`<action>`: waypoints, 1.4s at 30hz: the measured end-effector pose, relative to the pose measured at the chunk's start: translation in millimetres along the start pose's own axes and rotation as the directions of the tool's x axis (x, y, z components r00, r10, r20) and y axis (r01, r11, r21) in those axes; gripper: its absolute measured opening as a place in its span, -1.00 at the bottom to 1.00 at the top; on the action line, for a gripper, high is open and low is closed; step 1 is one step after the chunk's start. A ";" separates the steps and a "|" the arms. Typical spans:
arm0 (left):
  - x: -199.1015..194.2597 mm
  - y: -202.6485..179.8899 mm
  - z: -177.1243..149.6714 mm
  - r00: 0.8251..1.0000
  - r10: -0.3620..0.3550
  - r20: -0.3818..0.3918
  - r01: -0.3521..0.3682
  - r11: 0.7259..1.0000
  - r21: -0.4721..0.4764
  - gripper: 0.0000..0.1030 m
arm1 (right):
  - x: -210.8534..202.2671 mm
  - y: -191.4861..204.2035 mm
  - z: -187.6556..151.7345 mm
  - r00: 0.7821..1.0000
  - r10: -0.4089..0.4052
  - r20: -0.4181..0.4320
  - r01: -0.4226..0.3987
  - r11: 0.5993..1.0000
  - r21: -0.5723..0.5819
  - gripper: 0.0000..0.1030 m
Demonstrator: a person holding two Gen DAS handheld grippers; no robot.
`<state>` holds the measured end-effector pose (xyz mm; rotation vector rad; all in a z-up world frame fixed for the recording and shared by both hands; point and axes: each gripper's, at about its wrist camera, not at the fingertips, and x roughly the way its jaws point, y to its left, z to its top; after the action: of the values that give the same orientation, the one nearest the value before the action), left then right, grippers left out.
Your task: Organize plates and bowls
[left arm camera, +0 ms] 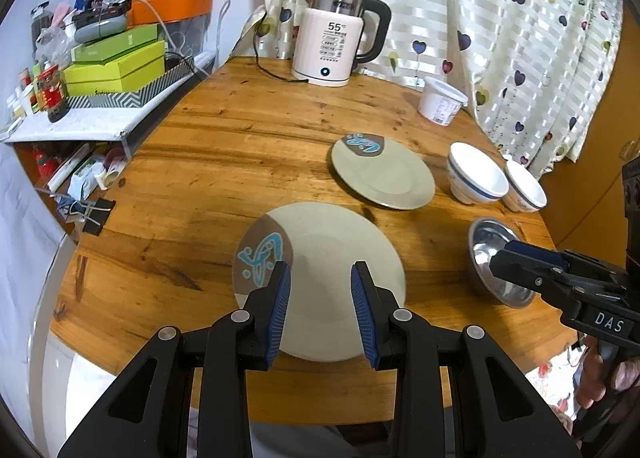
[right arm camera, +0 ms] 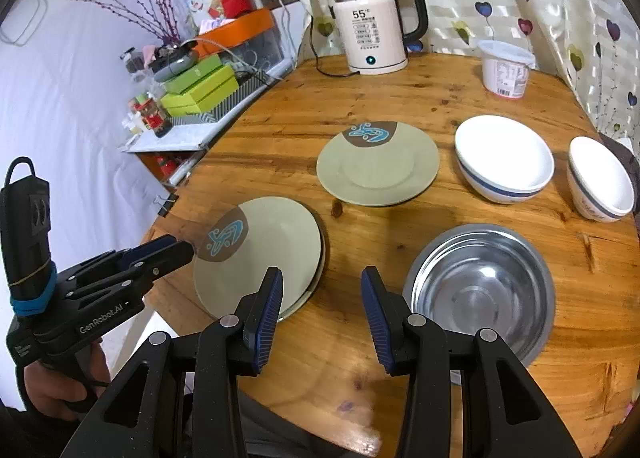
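I am hovering both grippers [right arm camera: 322, 298] released, two plates [right arm camera: 260, 254] stacked lower left, one plate [right arm camera: 378, 166] and three bowls [right arm camera: 480, 278] waiting.

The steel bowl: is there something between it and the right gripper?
Nothing visible. The right gripper, jaws apart and empty, hangs just left of the steel bowl, with only bare table between them. The plates lie farther left.

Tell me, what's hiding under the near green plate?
Another plate's edge peeks out beneath the near green plate along its right side. The rest of it is covered, so its pattern stays hidden.
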<state>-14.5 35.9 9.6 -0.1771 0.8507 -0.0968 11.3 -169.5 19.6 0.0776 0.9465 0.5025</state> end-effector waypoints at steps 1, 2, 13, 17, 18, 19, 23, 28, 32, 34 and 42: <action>-1.0 -1.2 0.0 1.000 -0.001 0.002 0.001 1.000 0.003 -0.37 | -3.2 -0.7 -0.7 1.000 -0.002 0.005 0.002 1.000 0.000 -0.22; -1.5 -2.8 0.4 1.000 -0.002 0.004 0.002 1.000 0.007 -0.37 | -6.2 -1.4 -0.7 1.000 -0.004 0.010 0.004 1.000 0.000 -0.22; 0.9 -18.0 12.1 1.000 -0.001 0.018 0.001 0.999 0.048 -0.37 | -17.2 -19.1 4.5 0.999 -0.013 0.039 0.012 0.999 0.035 -0.22; 5.8 -22.0 14.9 1.000 -0.008 0.012 0.008 0.998 0.058 -0.37 | -17.9 -23.7 5.6 0.999 -0.015 0.042 0.013 0.999 0.044 -0.20; 7.0 -23.0 15.6 1.000 -0.009 0.011 0.008 0.998 0.061 -0.37 | -17.8 -24.6 6.4 0.999 -0.017 0.043 0.015 0.999 0.047 -0.18; 8.1 -23.8 16.4 1.000 -0.010 0.011 0.009 0.998 0.065 -0.37 | -17.9 -25.2 6.9 0.999 -0.018 0.044 0.016 0.999 0.048 -0.17; 11.9 -25.2 20.5 1.000 -0.014 0.013 0.013 0.997 0.074 -0.37 | -15.1 -26.9 11.2 0.999 -0.022 0.043 0.019 0.998 0.053 -0.15; 16.9 -25.3 24.4 1.000 -0.016 0.011 0.015 0.997 0.080 -0.37 | -9.3 -28.3 17.5 0.999 -0.023 0.038 0.021 0.998 0.057 -0.15; 24.8 -25.8 29.5 1.000 -0.020 0.001 0.020 0.996 0.085 -0.37 | -4.8 -31.1 20.7 0.999 -0.025 0.033 0.022 0.998 0.066 -0.15; 28.8 -25.8 32.5 1.000 -0.022 -0.004 0.022 0.996 0.088 -0.37 | -1.8 -33.5 22.9 0.999 -0.027 0.029 0.024 0.997 0.073 -0.15; 45.6 -14.4 44.0 0.998 -0.056 -0.032 0.057 0.997 0.060 -0.37 | 9.8 -43.7 31.1 0.999 -0.037 0.014 0.036 0.994 0.106 -0.15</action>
<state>48.3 19.8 7.1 -0.1429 0.8717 -0.1785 57.1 -199.0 18.4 0.1595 0.9571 0.4173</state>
